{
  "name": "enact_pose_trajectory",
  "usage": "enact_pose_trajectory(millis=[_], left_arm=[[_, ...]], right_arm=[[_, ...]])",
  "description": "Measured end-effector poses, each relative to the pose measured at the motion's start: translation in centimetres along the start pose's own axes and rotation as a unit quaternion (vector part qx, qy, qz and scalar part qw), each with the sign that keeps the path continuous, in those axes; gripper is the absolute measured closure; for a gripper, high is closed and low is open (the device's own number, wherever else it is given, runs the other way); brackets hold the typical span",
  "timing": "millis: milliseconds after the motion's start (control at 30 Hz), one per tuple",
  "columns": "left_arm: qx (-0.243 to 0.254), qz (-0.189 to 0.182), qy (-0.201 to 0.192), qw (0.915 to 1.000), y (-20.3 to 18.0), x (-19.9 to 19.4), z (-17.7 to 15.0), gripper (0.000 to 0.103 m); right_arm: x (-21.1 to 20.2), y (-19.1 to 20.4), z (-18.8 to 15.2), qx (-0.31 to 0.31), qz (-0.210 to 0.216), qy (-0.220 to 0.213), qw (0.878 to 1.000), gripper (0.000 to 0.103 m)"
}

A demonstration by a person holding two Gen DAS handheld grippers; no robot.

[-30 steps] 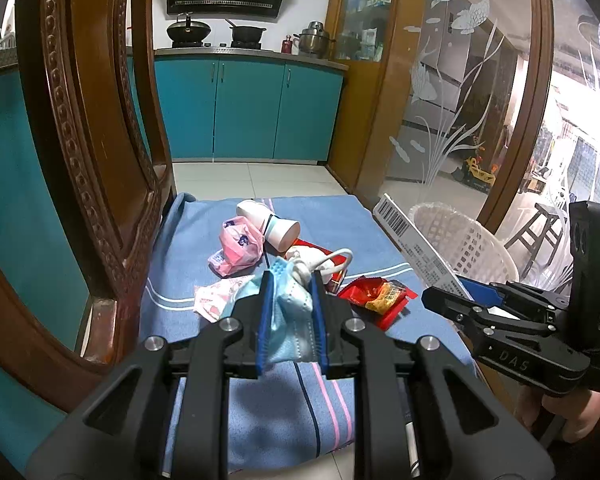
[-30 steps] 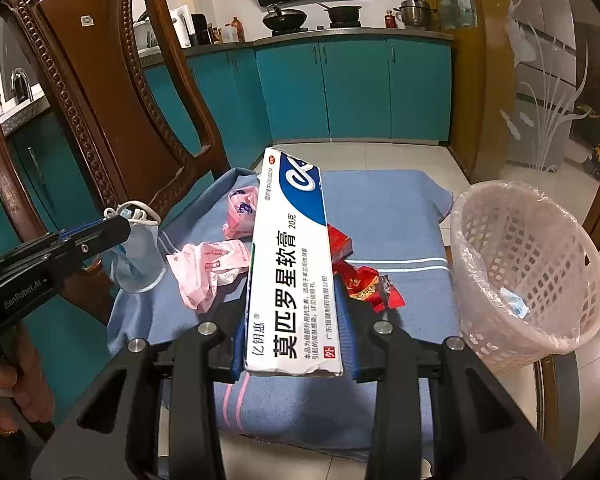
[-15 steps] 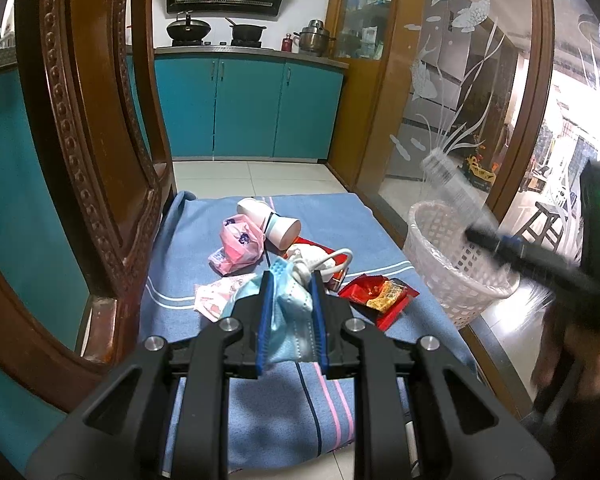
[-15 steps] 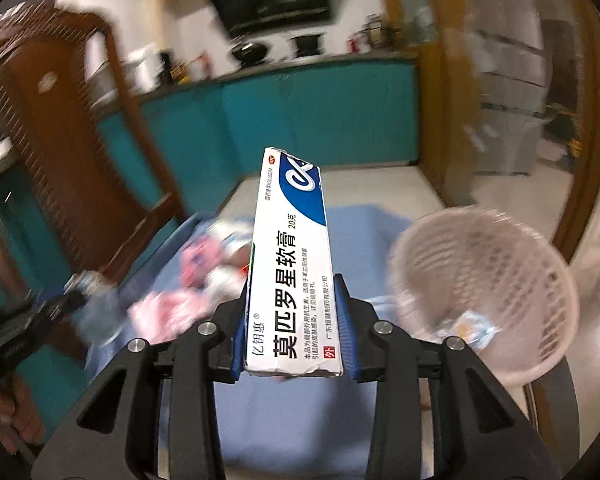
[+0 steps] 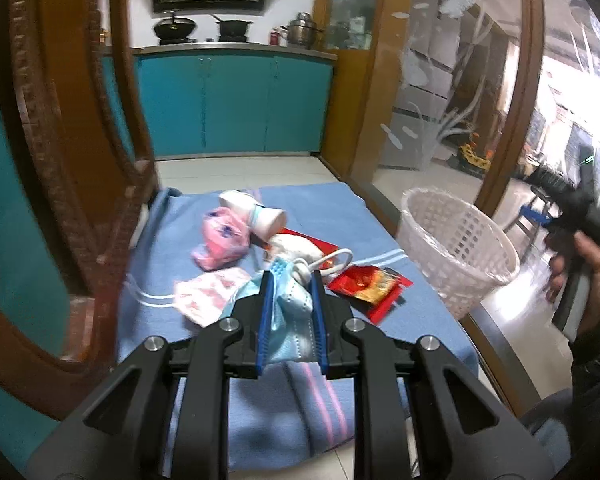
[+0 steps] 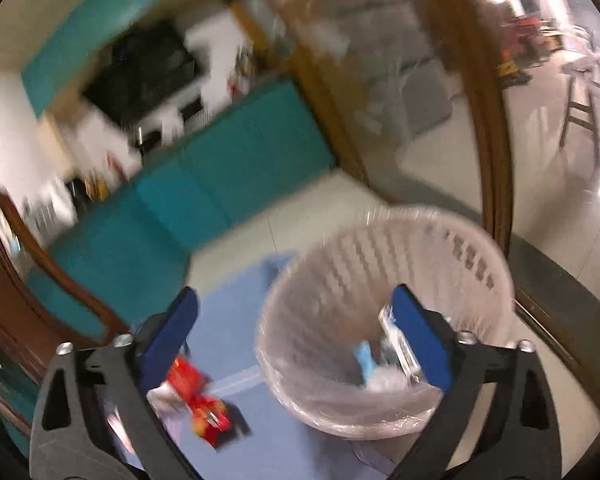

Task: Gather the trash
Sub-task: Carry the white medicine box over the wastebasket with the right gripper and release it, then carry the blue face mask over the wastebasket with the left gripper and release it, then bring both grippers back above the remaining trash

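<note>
My left gripper [image 5: 291, 280] is shut on a light blue face mask [image 5: 290, 320] and holds it above the blue cloth [image 5: 204, 256]. On the cloth lie a pink wrapper [image 5: 220, 236], a pink-and-white packet [image 5: 208, 294], a white cup [image 5: 256, 218] on its side and a red wrapper [image 5: 370, 284]. My right gripper [image 6: 294, 300] is open and empty above the white lined basket [image 6: 452, 248], which holds the ointment box [image 6: 398, 346] and other scraps. The right gripper also shows in the left wrist view [image 5: 540, 196], beyond the basket [image 5: 456, 244].
A carved wooden chair back [image 5: 64, 128] stands close at the left. A wood-framed glass partition [image 5: 504, 92] runs along the right behind the basket. Teal kitchen cabinets [image 5: 236, 104] are at the far end. The red wrapper also shows in the right wrist view [image 6: 198, 396].
My right gripper swung right over the basket, opened and let go of the ointment box, which now lies in the basket. My left gripper still holds the mask, nearly still.
</note>
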State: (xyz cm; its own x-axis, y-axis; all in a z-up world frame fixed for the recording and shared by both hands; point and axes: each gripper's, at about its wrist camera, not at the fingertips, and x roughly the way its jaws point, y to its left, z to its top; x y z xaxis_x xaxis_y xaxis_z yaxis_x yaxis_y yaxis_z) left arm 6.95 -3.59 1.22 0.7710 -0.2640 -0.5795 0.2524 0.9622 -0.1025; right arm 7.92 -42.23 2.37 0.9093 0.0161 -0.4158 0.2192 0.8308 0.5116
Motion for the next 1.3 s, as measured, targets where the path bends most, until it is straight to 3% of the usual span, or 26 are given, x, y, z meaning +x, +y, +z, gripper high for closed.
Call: enact_pose_trajectory(millis=[33,133,400,433,467,500,533,567,733,933,1067,1200,1300], left_arm=[[0.005,-0.003,0.002,1.0000,-0.6,0.3,-0.1,0.084],[0.025,-0.038,0.019,0.9988,-4.5,2.3,0.8,0.084],[0.078,-0.148,0.018,0.9858,-19.2,8.4,8.1,0.081],[0.084,-0.153,0.016,0.9845,-20.9,9.5,9.0,0.070],[0.093,-0.155,0.016,0.9834,-22.0,10.3,9.5,0.039],[0.103,-0.150,0.018,0.9831,-22.9,11.2,9.8,0.026],[0.106,-0.136,0.017,0.9848,-23.3,11.8,10.0,0.020],[0.103,-0.116,0.016,0.9877,-23.2,12.2,10.0,0.020],[0.079,-0.084,0.014,0.9932,-18.0,10.3,8.3,0.017],[0.021,0.036,0.016,0.9990,-6.9,4.7,4.8,0.012],[-0.013,0.079,0.032,0.9963,-1.5,2.2,1.7,0.010],[-0.059,0.076,0.045,0.9944,1.8,0.3,-1.1,0.010],[-0.038,0.078,0.046,0.9952,1.9,0.1,-1.9,0.010]], right_arm=[[-1.5,-0.2,0.2,0.011,-0.003,-0.033,0.999,0.003],[-3.1,-0.5,0.5,0.016,-0.013,-0.073,0.997,0.003],[-4.3,-5.2,1.5,0.103,-0.048,-0.106,0.988,0.003],[-4.5,-5.1,1.5,0.101,-0.049,-0.105,0.988,0.003],[-4.5,-5.2,1.5,0.099,-0.049,-0.103,0.989,0.003],[-4.5,-5.1,1.4,0.096,-0.048,-0.100,0.989,0.003],[-4.5,-4.9,1.4,0.089,-0.046,-0.096,0.990,0.003],[-4.4,-4.8,1.4,0.084,-0.044,-0.092,0.991,0.003],[-2.9,-2.8,0.9,0.047,-0.028,-0.051,0.997,0.003],[-0.7,4.3,-2.7,-0.058,0.008,0.032,0.998,0.003],[0.5,9.9,-6.8,-0.151,0.032,0.094,0.984,0.003],[0.7,14.8,-11.5,-0.233,0.048,0.141,0.961,0.003],[0.3,16.4,-14.0,-0.267,0.055,0.152,0.950,0.003]])
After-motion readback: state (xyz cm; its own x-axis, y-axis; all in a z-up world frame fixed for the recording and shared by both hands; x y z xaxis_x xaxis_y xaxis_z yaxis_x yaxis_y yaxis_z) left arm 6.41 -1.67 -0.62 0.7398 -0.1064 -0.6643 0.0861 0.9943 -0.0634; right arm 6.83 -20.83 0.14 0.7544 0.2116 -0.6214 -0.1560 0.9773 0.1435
